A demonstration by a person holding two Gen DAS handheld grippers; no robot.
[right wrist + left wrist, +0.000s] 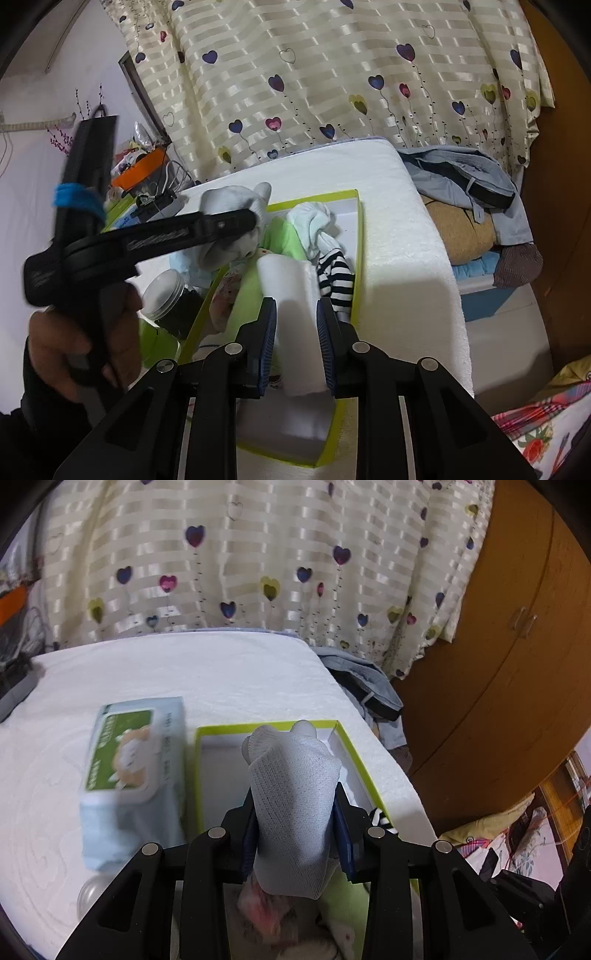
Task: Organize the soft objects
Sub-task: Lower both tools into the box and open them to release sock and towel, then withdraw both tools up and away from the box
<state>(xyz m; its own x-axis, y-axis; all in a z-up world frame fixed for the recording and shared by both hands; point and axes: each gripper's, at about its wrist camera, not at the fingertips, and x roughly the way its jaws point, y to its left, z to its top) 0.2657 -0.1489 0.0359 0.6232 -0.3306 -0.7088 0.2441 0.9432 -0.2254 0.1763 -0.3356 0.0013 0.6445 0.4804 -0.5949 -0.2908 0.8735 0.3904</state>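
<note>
A grey sock is pinched between the blue pads of my left gripper, which is shut on it above the green-rimmed box. The right wrist view shows that same left gripper, held by a hand, carrying the sock over the box's far left corner. My right gripper is low inside the box, and its pads touch both sides of a folded white cloth. Also in the box are a striped sock, a white sock bundle and a green cloth.
A pack of wet wipes lies left of the box on the white towel-covered table. A lidded jar stands by the box's left side. Blue-grey clothing is heaped past the table's right edge, and a curtain hangs behind.
</note>
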